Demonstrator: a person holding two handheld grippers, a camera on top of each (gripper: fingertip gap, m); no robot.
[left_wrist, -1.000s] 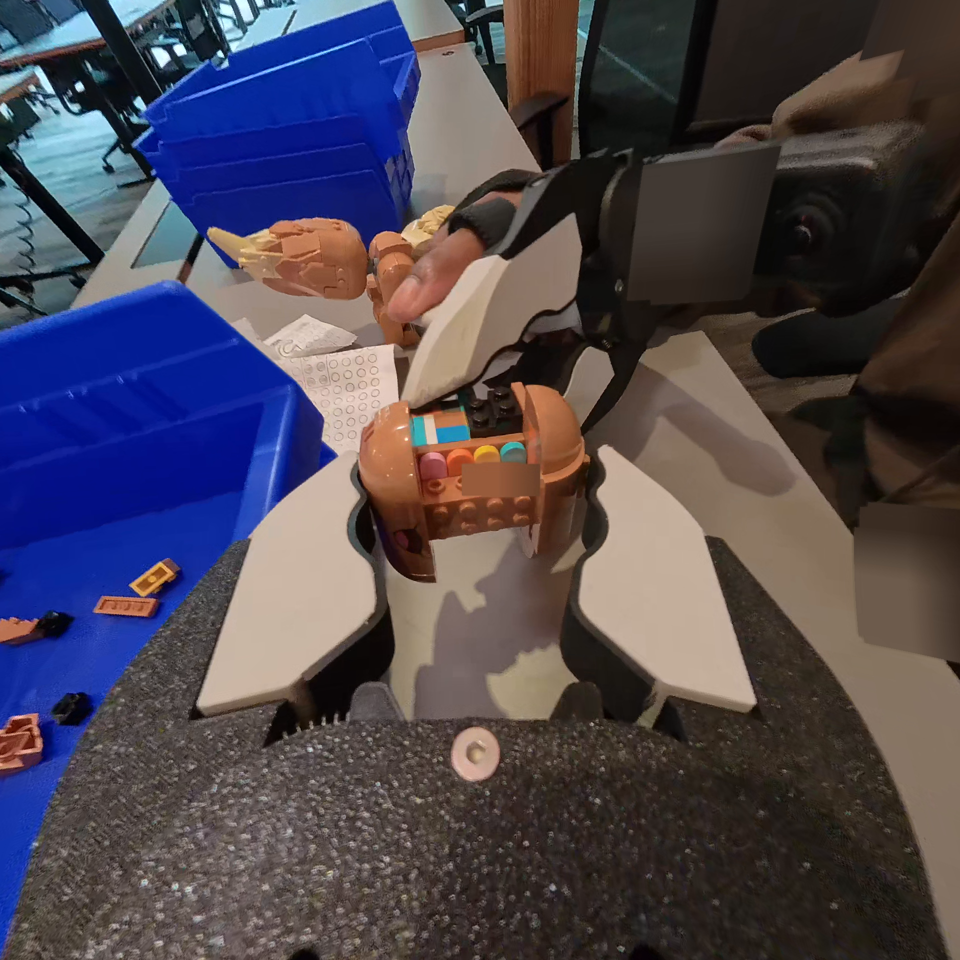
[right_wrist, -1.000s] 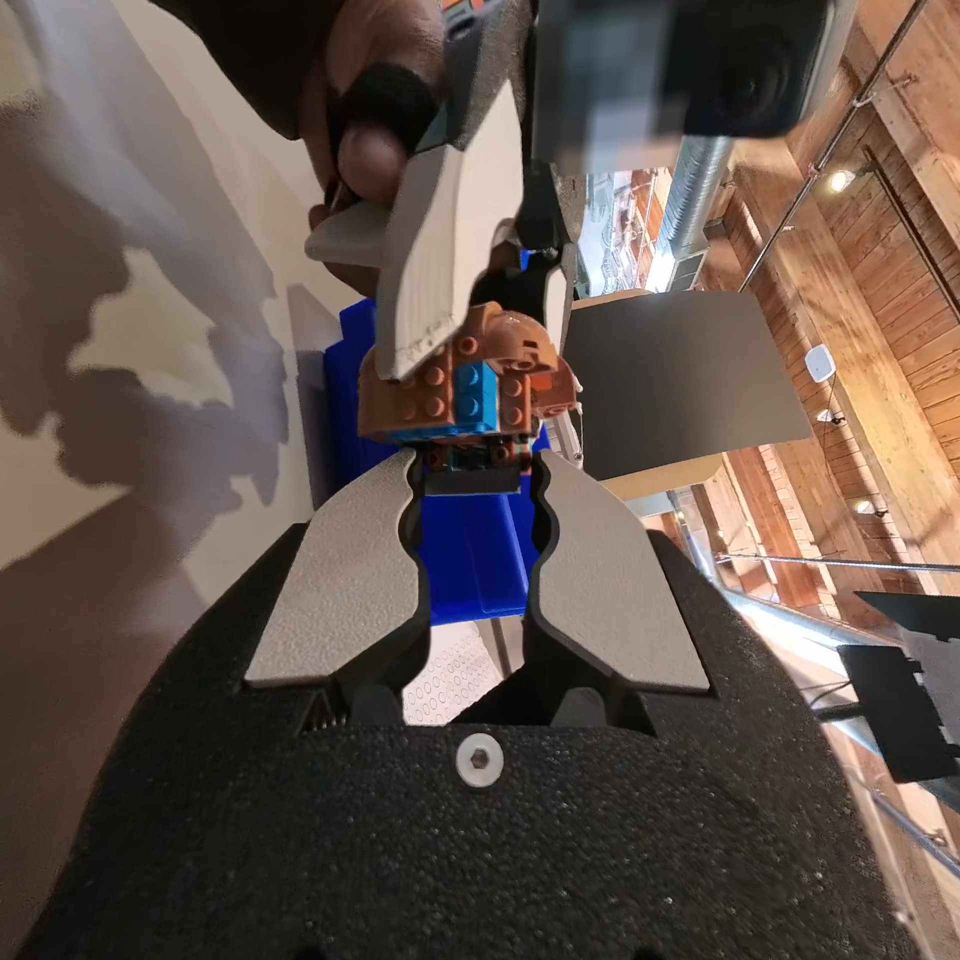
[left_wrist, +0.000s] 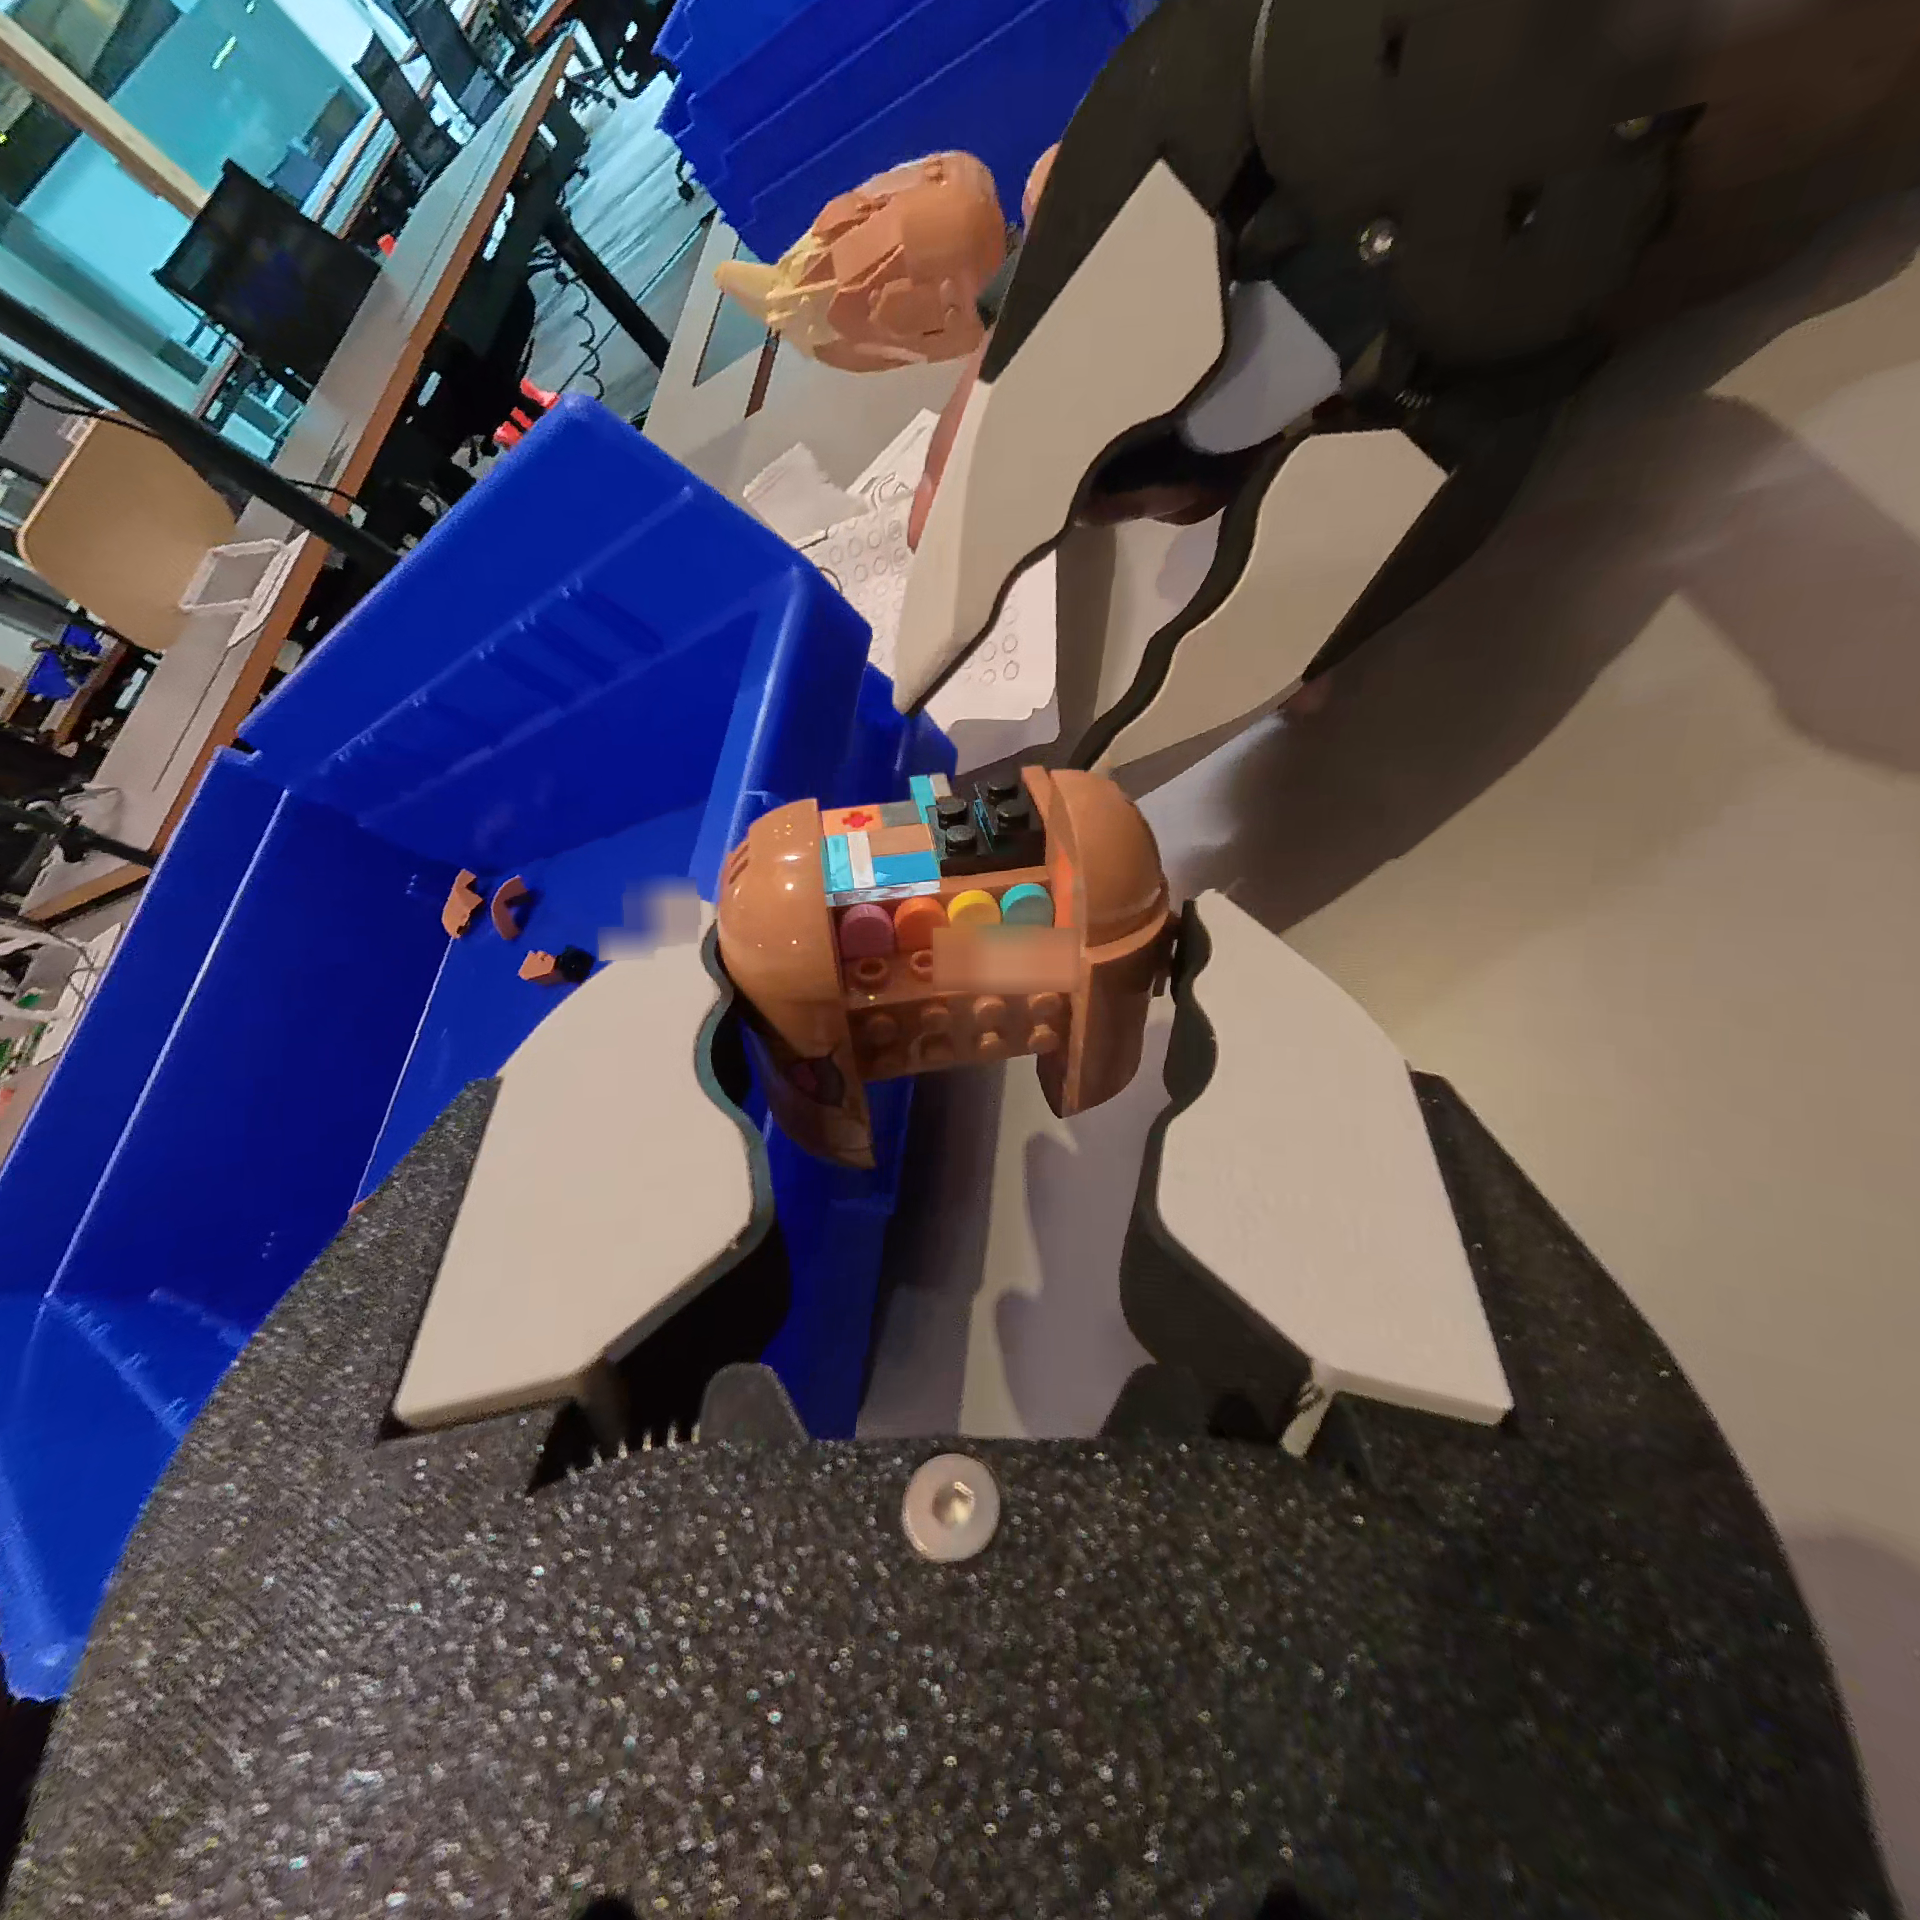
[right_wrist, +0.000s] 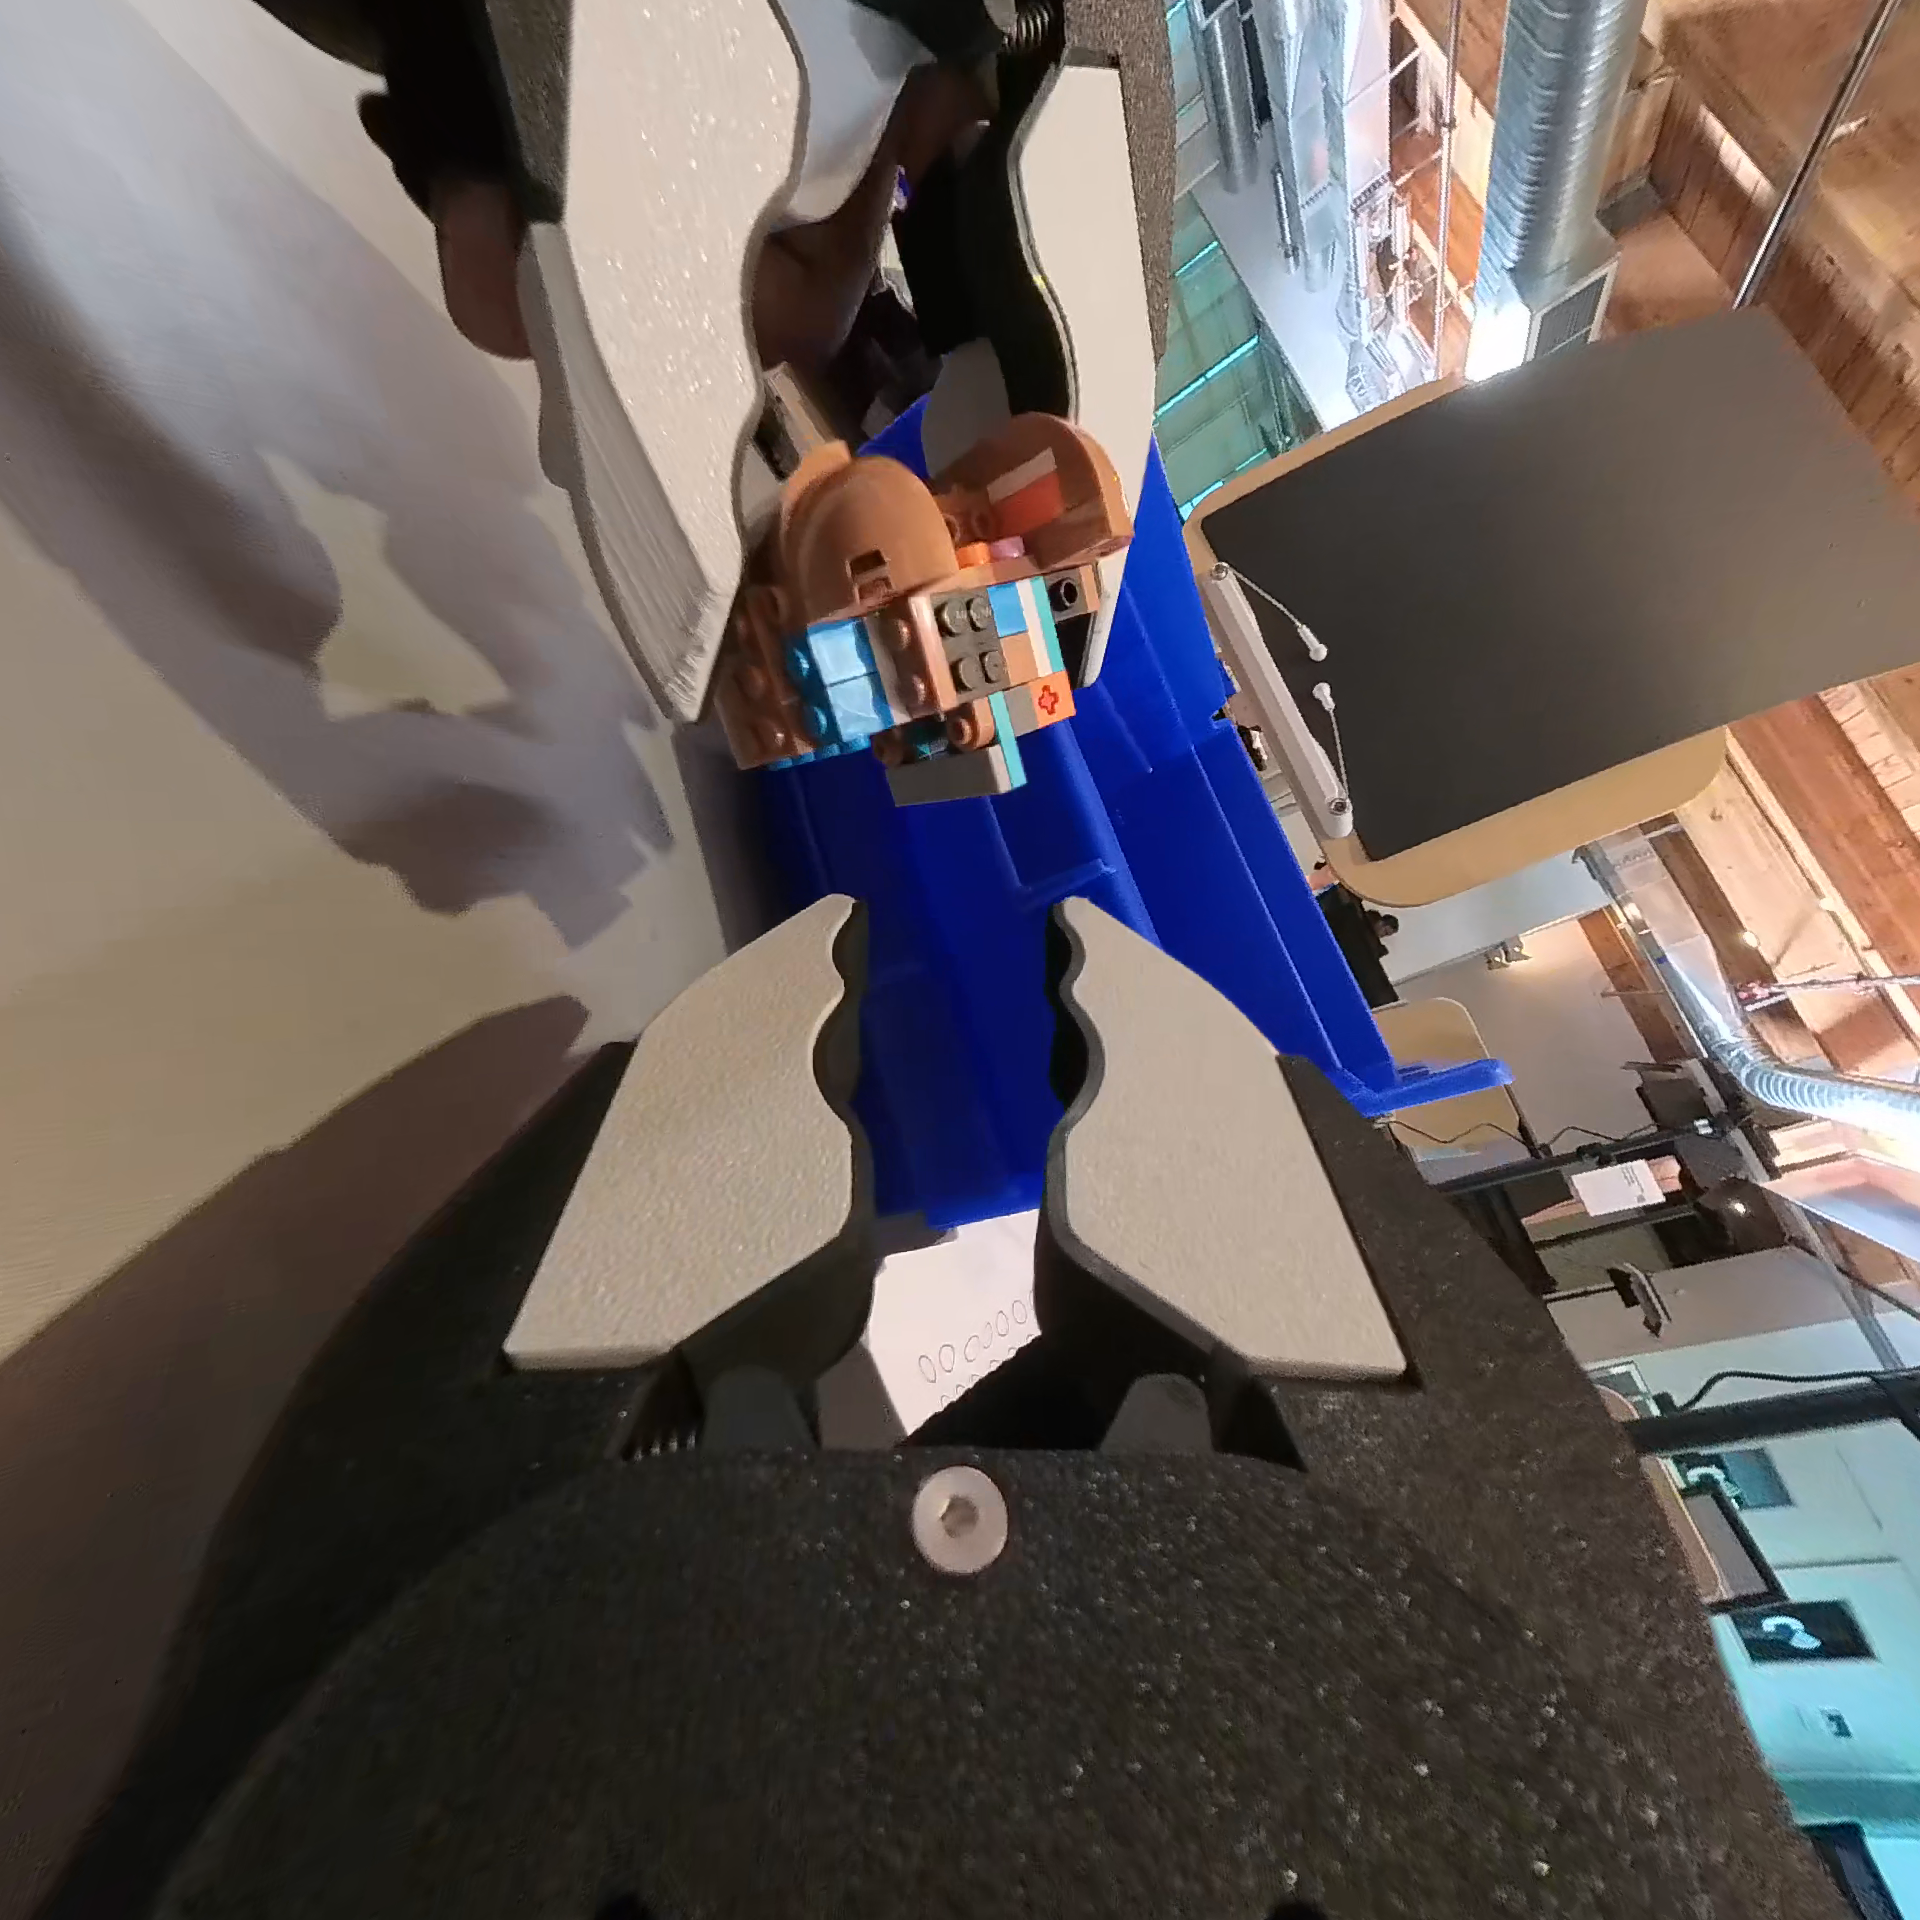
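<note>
My left gripper (left_wrist: 951, 966) is shut on a brown brick-built body (left_wrist: 935, 935) with a black stud block, blue tiles and coloured round studs on top, and holds it above the table by the bin's corner. My right gripper (right_wrist: 956, 914) stands a little open with nothing between its fingers, a short way from the body's grey plate end (right_wrist: 956, 774). In the left wrist view the right gripper (left_wrist: 1008, 727) hangs just behind the body. In the right wrist view the left gripper's fingers (right_wrist: 644, 364) clamp the body (right_wrist: 914, 623) from above.
A blue bin (left_wrist: 416, 831) with small brown pieces (left_wrist: 488, 904) sits at the left. A brown brick head with a tan crest (left_wrist: 894, 281) and a sheet printed with circles (left_wrist: 935, 582) lie behind. More blue bins (left_wrist: 831, 83) are stacked at the back. The grey table (left_wrist: 1558, 935) extends right. The tips of both grippers are at nearly the same place.
My right gripper was closed around the body's grey plate end; it has let go and drawn back. My left gripper has tilted and shifted toward the bin, still holding the body.
</note>
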